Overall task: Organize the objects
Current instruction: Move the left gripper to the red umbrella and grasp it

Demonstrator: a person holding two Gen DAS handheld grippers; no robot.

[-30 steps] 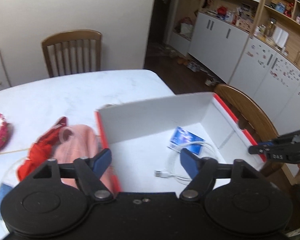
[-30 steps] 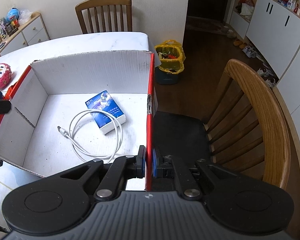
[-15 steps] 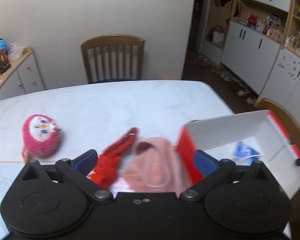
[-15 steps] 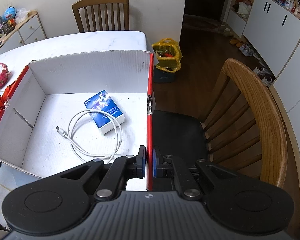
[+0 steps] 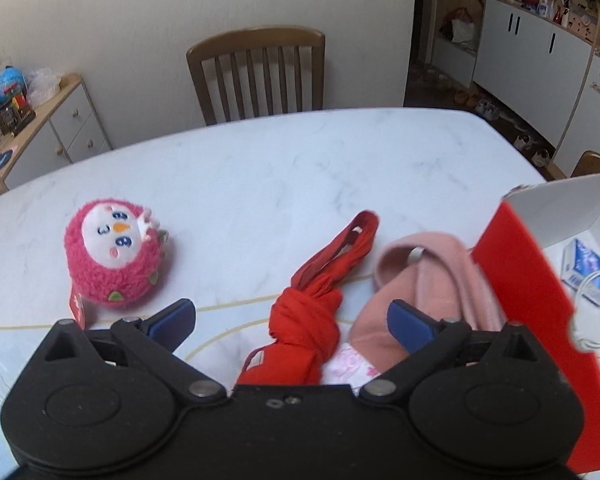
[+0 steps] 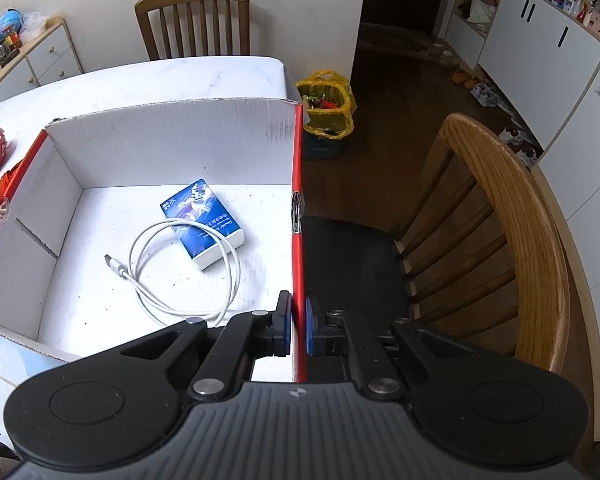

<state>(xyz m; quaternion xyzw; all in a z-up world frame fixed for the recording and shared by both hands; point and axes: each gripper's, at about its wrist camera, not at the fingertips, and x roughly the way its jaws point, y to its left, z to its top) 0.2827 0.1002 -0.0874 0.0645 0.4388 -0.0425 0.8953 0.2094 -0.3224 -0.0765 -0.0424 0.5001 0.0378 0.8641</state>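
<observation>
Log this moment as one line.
left hand-held gripper: open over red cloth | right hand-held gripper: shut on box wall

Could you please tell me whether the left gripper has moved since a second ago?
Yes. The left gripper has swung left, off the box and over the red cloth; its jaws have opened wide, gripping nothing.

Left gripper (image 5: 292, 316) opened, off box (image 5: 516, 264).
</observation>
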